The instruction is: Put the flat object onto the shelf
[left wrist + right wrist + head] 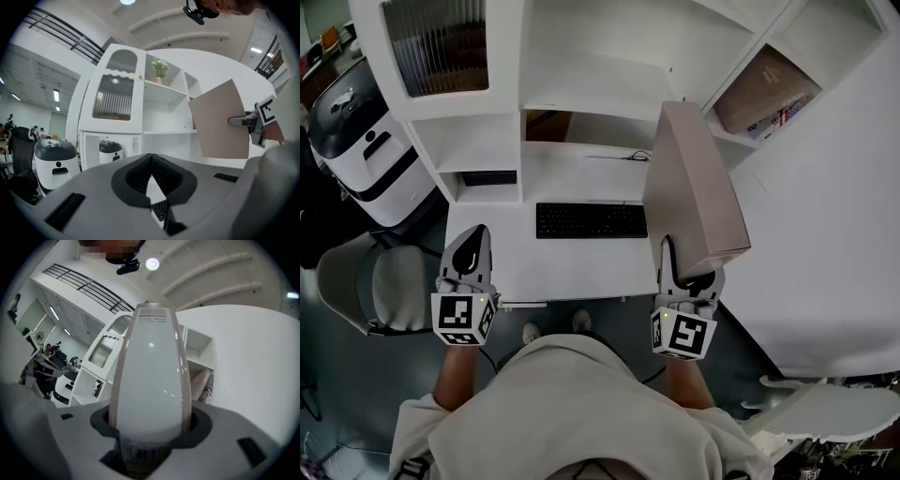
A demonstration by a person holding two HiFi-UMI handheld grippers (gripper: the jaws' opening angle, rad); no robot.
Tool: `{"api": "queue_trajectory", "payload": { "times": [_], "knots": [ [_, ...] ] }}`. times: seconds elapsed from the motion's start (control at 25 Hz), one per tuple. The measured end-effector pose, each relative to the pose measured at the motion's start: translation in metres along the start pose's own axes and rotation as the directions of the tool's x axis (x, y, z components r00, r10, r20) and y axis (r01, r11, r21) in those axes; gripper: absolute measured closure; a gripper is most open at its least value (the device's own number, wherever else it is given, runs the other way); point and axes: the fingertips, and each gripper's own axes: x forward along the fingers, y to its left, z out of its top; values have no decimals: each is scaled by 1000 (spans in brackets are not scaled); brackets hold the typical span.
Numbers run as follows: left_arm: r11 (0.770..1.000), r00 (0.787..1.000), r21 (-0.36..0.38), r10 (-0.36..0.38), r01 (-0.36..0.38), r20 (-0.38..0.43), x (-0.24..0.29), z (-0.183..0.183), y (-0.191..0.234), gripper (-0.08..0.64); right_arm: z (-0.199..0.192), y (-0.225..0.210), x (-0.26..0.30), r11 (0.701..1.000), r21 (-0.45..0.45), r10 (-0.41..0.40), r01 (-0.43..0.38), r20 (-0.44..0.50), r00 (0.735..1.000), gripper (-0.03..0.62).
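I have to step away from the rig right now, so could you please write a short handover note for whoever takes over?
Left gripper: jaws together, nothing in them, near the left front corner of the desk.
Right gripper: jaws clamped on the lower end of the file box, which stands upright above the desk, right of the keyboard.
Done: the box is picked up.
Left: set it into a compartment of the shelf; it is not in one yet.

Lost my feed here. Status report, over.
Right hand-held gripper shut on file box, held upright before the shelf. Left hand-held gripper shut, empty. Cardboard box in right shelf bay.
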Motion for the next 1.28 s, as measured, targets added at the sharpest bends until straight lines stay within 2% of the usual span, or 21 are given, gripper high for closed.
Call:
{"api": "queue_trajectory", "payload": {
  "times": [0.32,0.64,0.92,1.12,1.28],
  "knots": [
    [999,999,-3,39,-39,14,19,9,-1,568,21,-14,44,982,-183,61,-55,26,998,324],
    [998,998,-13,60,-60,14,29,8,3,568,47,-17,69,919,-388,96,-71,47,994,324],
    [996,996,-21,86,-86,15,30,6,14,568,60,-2,94,836,-542,144,-91,55,988,324],
    [994,994,-28,110,-109,14,26,3,24,568,66,10,109,740,-666,169,-94,49,984,324],
    [991,992,-35,126,-125,10,23,1,30,568,68,19,120,686,-717,193,-122,18,981,324]
  ]
}}
